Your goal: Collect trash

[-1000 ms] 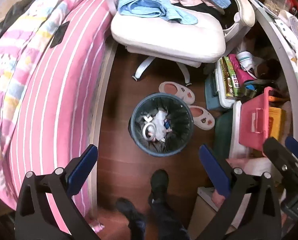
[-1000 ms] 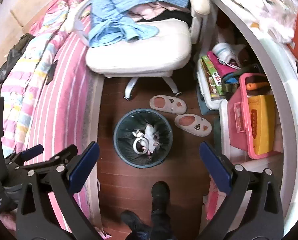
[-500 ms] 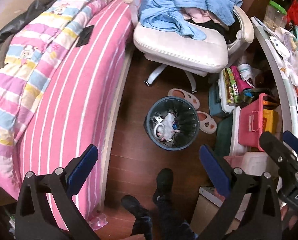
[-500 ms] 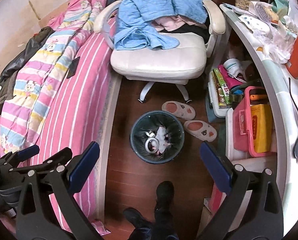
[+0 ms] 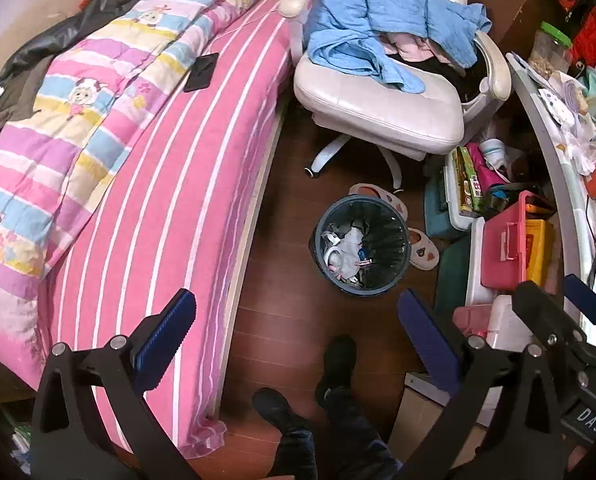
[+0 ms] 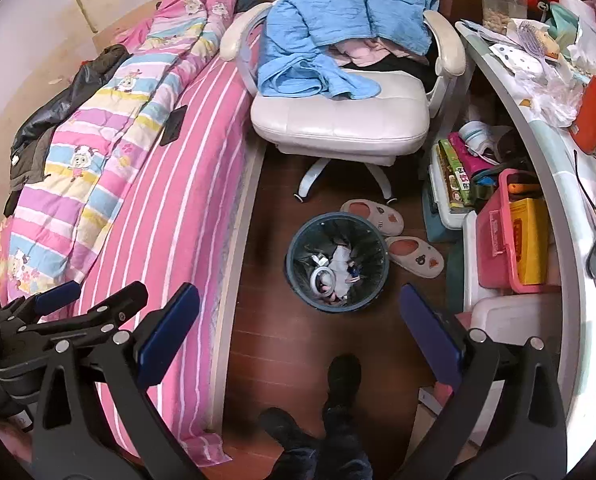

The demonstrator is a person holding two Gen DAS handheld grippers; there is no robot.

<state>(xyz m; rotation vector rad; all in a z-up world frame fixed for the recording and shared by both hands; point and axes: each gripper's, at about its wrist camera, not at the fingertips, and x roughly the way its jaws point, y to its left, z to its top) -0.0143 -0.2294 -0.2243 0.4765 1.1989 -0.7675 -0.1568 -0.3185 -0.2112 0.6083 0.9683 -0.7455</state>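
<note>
A round dark blue trash bin [image 5: 398,280] [image 6: 298,288] stands on the wooden floor between the bed and the desk, holding white paper, a tape roll and other scraps. My left gripper [image 5: 296,340] is open and empty, high above the floor, short of the bin. My right gripper [image 6: 298,328] is open and empty at about the same height. Each gripper shows in the other's view: the right one at the left wrist view's right edge [image 5: 570,312], the left one at the right wrist view's left edge [image 6: 82,304].
A pink striped bed [image 5: 158,184] fills the left. A white office chair [image 6: 338,120] with blue clothes stands beyond the bin. Slippers [image 6: 414,256], storage boxes [image 6: 510,240] and a cluttered desk [image 6: 554,152] are on the right. The person's feet [image 6: 338,400] are below.
Both grippers have risen and pulled back from the bin, so it looks smaller and more of the bed and chair shows. Both stay open and empty.
</note>
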